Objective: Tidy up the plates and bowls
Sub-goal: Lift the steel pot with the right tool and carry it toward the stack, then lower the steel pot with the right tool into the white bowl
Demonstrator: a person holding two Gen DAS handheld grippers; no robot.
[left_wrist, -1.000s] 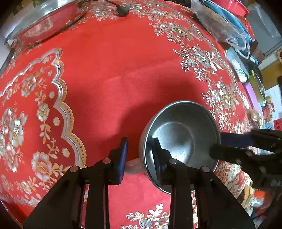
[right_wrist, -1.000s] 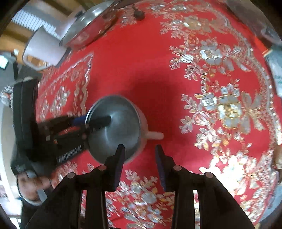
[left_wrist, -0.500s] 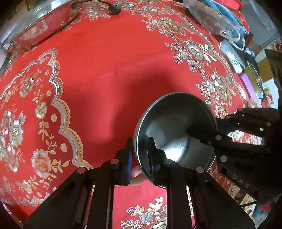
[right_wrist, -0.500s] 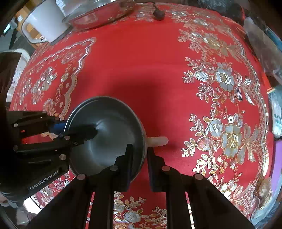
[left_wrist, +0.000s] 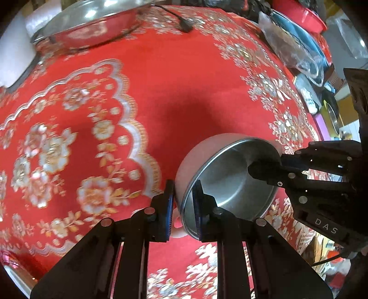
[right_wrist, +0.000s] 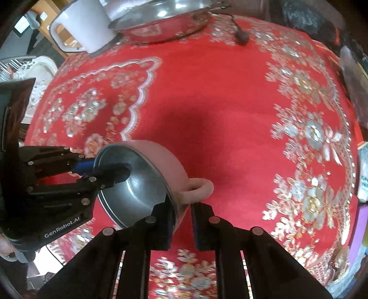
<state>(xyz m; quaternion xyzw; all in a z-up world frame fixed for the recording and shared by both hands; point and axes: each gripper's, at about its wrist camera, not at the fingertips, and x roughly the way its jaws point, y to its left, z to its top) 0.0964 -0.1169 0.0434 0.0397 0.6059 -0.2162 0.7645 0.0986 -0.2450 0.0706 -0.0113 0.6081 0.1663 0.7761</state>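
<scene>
A pink bowl (left_wrist: pixel 200 158) with a steel inside and small side handles is held tilted above the red tablecloth. My left gripper (left_wrist: pixel 182 207) is shut on its rim on one side. My right gripper (right_wrist: pixel 181 218) is shut on the opposite rim, beside a pink handle (right_wrist: pixel 200 187). The bowl (right_wrist: pixel 161 161) shows in both views, and each view shows the other gripper clamped on the far rim. A large steel basin (left_wrist: pixel 92 25) stands at the table's far edge, also in the right wrist view (right_wrist: pixel 165 20).
A white enamel mug (right_wrist: pixel 85 27) stands next to the basin. A black plug and cord (left_wrist: pixel 184 26) lie near it. Plastic bags and stacked blue and red dishes (left_wrist: pixel 299 41) crowd the right edge. The red floral tablecloth (left_wrist: pixel 161 87) covers the table.
Both grippers have closed on the bowl's rim and lifted it off the cloth, tilting it. One second ago they were open around it.
</scene>
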